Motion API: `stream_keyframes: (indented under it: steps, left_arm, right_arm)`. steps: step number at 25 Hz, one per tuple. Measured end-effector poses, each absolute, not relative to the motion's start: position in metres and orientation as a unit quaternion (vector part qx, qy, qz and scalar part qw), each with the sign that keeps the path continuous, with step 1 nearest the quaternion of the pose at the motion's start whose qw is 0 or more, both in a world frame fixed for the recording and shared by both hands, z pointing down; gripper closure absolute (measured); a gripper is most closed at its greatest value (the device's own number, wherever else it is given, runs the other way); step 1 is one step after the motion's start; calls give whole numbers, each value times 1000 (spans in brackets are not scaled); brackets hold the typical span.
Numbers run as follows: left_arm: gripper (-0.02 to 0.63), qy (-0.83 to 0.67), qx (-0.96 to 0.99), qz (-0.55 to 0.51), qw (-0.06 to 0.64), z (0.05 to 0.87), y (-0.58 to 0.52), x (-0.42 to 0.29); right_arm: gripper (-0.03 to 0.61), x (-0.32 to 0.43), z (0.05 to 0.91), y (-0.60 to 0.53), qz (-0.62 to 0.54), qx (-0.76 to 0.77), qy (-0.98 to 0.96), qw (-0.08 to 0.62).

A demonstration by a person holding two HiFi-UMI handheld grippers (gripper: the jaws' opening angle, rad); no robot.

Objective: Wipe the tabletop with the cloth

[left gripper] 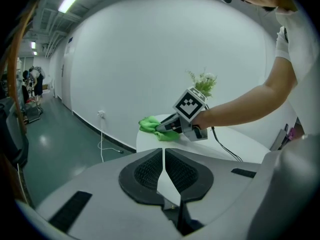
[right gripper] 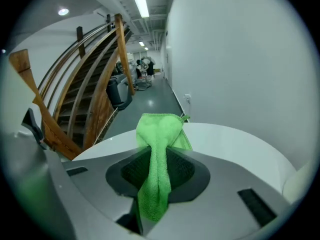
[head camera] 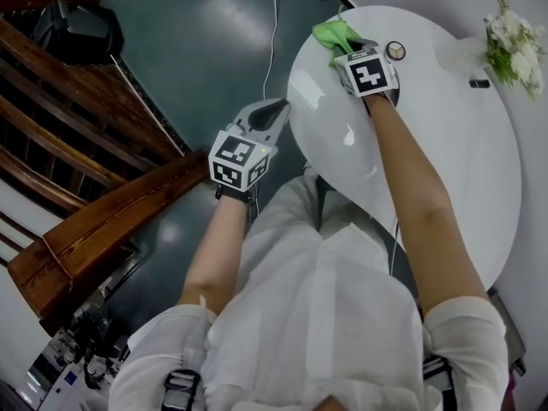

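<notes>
A bright green cloth (head camera: 335, 34) lies bunched at the far left rim of the round white table (head camera: 428, 135). My right gripper (head camera: 351, 51) is shut on it: in the right gripper view the cloth (right gripper: 156, 154) runs down between the two jaws, its free end spread on the tabletop (right gripper: 235, 141). The left gripper view shows the same cloth (left gripper: 156, 128) pinched in the right gripper (left gripper: 167, 128) on the table (left gripper: 225, 146). My left gripper (head camera: 272, 114) hangs off the table's left edge over the floor, its jaws nearly touching, nothing between them (left gripper: 163, 166).
A small round object (head camera: 395, 50), a white flower bunch (head camera: 514, 45) and a small dark item (head camera: 479, 83) sit at the table's far side. A wooden staircase (head camera: 77, 161) stands left. A white cable (head camera: 272, 32) trails over the dark green floor (head camera: 197, 50).
</notes>
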State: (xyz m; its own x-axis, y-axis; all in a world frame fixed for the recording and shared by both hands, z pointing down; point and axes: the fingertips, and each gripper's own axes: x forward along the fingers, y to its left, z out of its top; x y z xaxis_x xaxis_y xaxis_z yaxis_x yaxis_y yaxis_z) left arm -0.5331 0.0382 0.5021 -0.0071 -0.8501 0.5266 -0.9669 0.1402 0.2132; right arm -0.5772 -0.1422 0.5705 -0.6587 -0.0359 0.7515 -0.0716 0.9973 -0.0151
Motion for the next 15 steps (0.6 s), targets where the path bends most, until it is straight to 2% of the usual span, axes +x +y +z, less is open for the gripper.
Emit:
stream_keyframes:
  steps: [7, 15]
  left_arm:
    - [586, -704, 640, 108, 287, 506, 58, -539]
    - [586, -693, 650, 117, 289, 501, 67, -527]
  right_arm:
    - [502, -577, 568, -51, -79, -126, -909, 389]
    - [502, -494, 571, 46, -160, -313, -858, 376]
